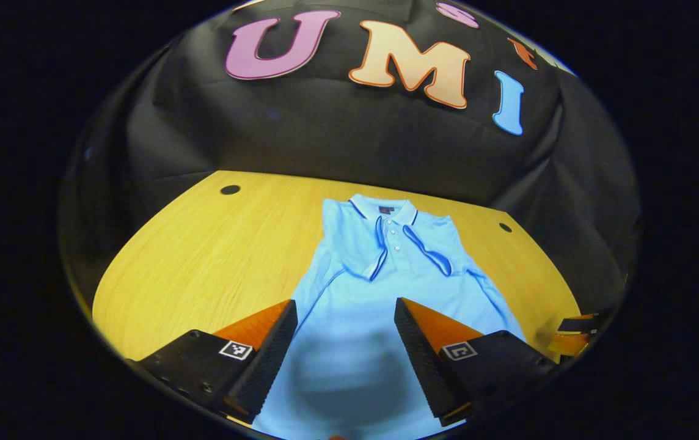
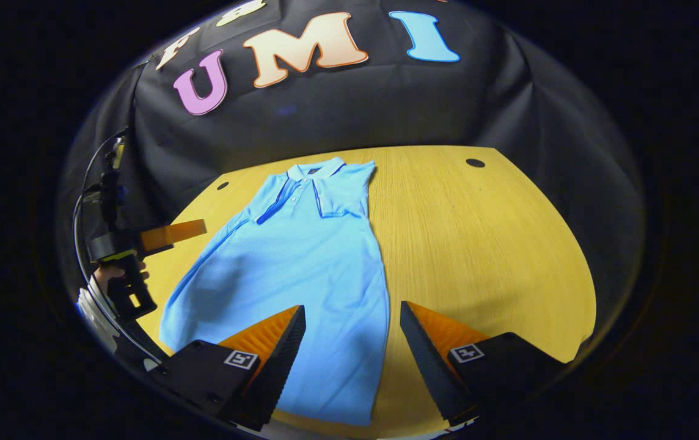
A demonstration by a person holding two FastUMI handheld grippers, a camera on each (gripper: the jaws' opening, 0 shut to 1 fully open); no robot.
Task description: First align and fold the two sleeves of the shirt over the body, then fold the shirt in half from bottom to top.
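shirt (image 2: pixel 300 263) flat, sleeves folded in

I can read no text, brand or number here. A small tag (image 1: pixel 384 211) sits inside the polo shirt's (image 1: pixel 349 305) collar, too small to make out. Square coded markers (image 1: pixel 236 350) on the gripper bodies carry patterns, not words.
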